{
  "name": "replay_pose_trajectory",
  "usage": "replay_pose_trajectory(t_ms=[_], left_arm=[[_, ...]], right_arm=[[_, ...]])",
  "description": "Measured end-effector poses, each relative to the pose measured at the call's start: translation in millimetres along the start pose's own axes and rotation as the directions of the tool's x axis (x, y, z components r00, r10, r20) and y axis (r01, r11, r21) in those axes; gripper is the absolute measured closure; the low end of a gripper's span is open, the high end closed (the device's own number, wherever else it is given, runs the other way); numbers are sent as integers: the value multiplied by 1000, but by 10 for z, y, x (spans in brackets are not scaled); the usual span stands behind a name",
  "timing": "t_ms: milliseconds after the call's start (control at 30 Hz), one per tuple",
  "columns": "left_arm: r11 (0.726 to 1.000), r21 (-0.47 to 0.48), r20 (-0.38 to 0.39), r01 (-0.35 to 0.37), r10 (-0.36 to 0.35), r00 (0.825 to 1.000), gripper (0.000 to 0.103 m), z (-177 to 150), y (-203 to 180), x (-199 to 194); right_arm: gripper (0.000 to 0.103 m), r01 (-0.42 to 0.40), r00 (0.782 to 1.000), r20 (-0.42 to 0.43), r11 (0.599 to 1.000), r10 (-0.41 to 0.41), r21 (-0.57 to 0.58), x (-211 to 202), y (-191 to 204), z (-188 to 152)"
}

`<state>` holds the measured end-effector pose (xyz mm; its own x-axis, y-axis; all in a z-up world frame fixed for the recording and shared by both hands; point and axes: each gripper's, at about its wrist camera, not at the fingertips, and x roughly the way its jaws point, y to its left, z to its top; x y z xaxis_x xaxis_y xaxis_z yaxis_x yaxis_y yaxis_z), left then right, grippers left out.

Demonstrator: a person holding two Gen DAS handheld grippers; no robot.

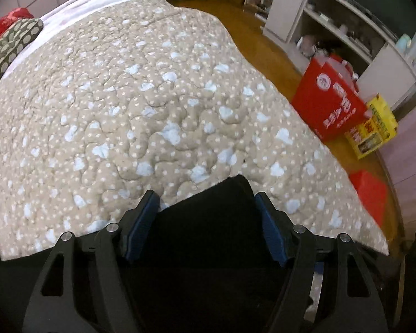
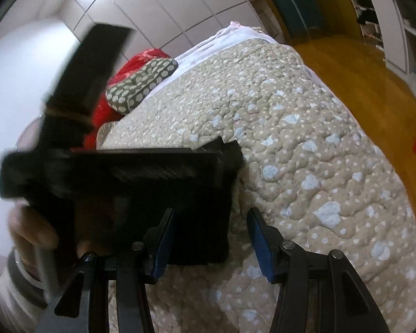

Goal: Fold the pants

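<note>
Left wrist view, left gripper (image 1: 206, 208) jaws wide apart over black pants (image 1: 208, 238) lying on a beige quilt (image 1: 124, 97), pads not pressing; right wrist view, right gripper (image 2: 210, 238) jaws apart, folded pants (image 2: 180, 208) beside its left finger, other gripper (image 2: 77, 116) blurred above.

We find print on only two things, both in the left wrist view, at about three o'clock from the frame's middle. The red box (image 1: 330, 102) on the floor carries a round white emblem near its upper corner and rows of white characters running down its face; they are tilted and blurred, and we cannot read them. Just beside it, toward four o'clock, the yellow box (image 1: 374, 130) bears small dark print and red markings, also too small for us to make out. In the right wrist view we see no lettering at all.
</note>
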<state>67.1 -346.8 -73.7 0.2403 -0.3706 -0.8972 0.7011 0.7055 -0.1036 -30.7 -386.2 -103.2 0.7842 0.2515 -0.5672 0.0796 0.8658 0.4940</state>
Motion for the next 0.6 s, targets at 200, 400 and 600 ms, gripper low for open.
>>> replay_pose_trajectory(t_ms=[200, 400, 600], left_arm=[[991, -71, 23, 110, -108, 994, 71, 16, 199, -114], [975, -118, 153, 188, -169, 974, 77, -25, 549, -898], [981, -175, 242, 85, -41, 970, 77, -354, 1228, -1522]], right_arm=[[89, -24, 1000, 0, 999, 24, 34, 65, 48, 67], [90, -78, 996, 41, 993, 82, -91, -145, 613, 252], [90, -205, 978, -9, 951, 208, -232, -19, 1508, 365]])
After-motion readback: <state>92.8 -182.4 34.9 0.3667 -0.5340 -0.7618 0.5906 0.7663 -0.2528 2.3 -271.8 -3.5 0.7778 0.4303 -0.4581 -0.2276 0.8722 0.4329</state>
